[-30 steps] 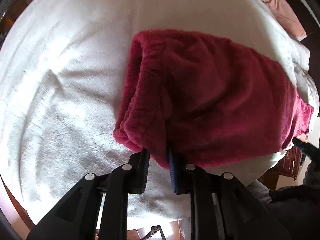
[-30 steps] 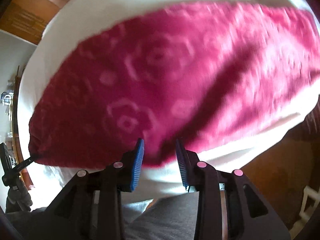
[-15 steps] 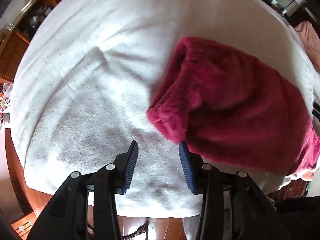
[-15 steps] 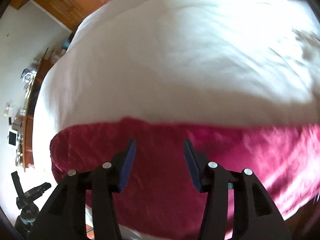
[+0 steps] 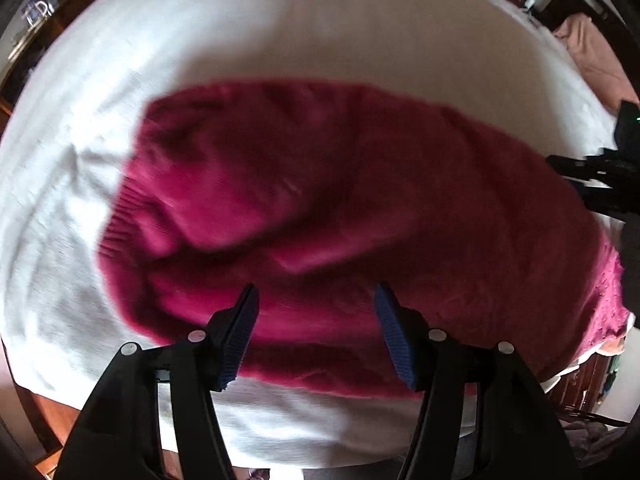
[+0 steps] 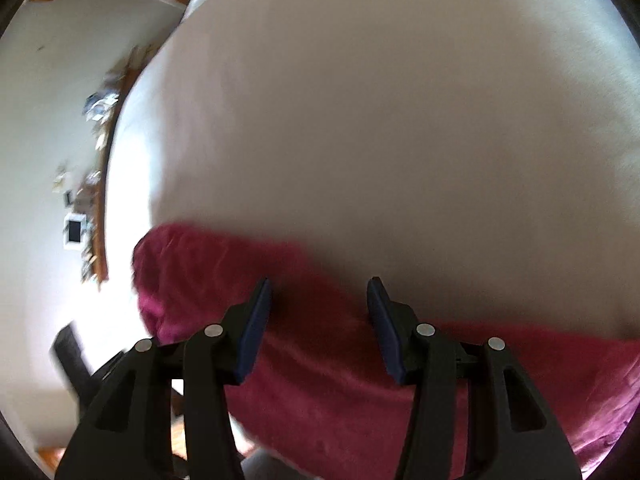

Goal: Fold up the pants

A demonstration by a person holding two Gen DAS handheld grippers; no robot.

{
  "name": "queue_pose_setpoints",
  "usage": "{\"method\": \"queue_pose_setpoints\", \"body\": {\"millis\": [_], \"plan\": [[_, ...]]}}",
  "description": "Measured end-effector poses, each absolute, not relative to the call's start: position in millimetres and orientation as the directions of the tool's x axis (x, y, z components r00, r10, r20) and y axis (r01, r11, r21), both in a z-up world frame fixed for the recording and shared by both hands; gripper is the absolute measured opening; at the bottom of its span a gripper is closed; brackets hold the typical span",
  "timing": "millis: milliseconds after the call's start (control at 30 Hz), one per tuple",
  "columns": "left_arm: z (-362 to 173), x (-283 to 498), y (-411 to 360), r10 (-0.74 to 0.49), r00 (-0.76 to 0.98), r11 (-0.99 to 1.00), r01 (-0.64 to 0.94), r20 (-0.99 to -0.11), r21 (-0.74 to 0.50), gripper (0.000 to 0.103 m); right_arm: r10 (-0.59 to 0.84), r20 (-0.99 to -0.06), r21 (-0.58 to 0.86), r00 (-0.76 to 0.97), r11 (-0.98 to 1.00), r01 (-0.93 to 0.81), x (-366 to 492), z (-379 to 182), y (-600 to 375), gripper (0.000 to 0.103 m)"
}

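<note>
Dark red fleece pants (image 5: 340, 200) lie folded lengthwise on a white bed cover (image 5: 280, 32), waistband at the left. My left gripper (image 5: 316, 300) is open and empty, hovering over the near edge of the pants. The right gripper shows at the right edge of the left wrist view (image 5: 600, 184), beside the far end of the pants. In the right wrist view the pants (image 6: 320, 360) run along the bottom, and my right gripper (image 6: 318, 292) is open and empty above their far edge. The view is blurred.
The white bed cover (image 6: 380, 100) fills most of the right wrist view. A pink cloth (image 5: 592, 52) lies at the far right of the bed. A wooden shelf with small items (image 6: 96, 200) stands by the wall on the left. The bed's near edge drops to a wooden floor (image 5: 44, 432).
My left gripper let go of the waistband, opened, and moved right over the pants' near edge. My right gripper lifted off the pants, opened wider and swung to face across the bed.
</note>
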State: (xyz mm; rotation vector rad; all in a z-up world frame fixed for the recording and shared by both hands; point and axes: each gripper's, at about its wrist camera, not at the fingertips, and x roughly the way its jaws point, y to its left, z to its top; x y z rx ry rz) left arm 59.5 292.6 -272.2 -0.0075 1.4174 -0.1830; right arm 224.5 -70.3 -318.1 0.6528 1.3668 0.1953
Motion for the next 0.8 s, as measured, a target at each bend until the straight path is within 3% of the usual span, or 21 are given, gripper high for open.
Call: {"method": "queue_pose_setpoints", "body": {"millis": [200, 533, 800], "plan": [[-299, 46, 289, -0.097, 0.075, 0.994, 0.056, -0.992, -0.093, 0.060, 0.612, -0.776, 0.631, 0.151, 0.755, 0.180, 179, -313, -68, 0.051], [-309, 37, 285, -0.025, 0.067, 1.000, 0.016, -0.997, -0.024, 0.062, 0.665, -0.745, 0.664, 0.058, 0.728, 0.172, 178, -338, -58, 0.054], [-312, 30, 256, -0.004, 0.072, 1.000, 0.009, -0.997, -0.003, 0.064, 0.822, -0.565, 0.787, 0.067, 0.513, 0.341, 227, -376, -55, 0.067]]}}
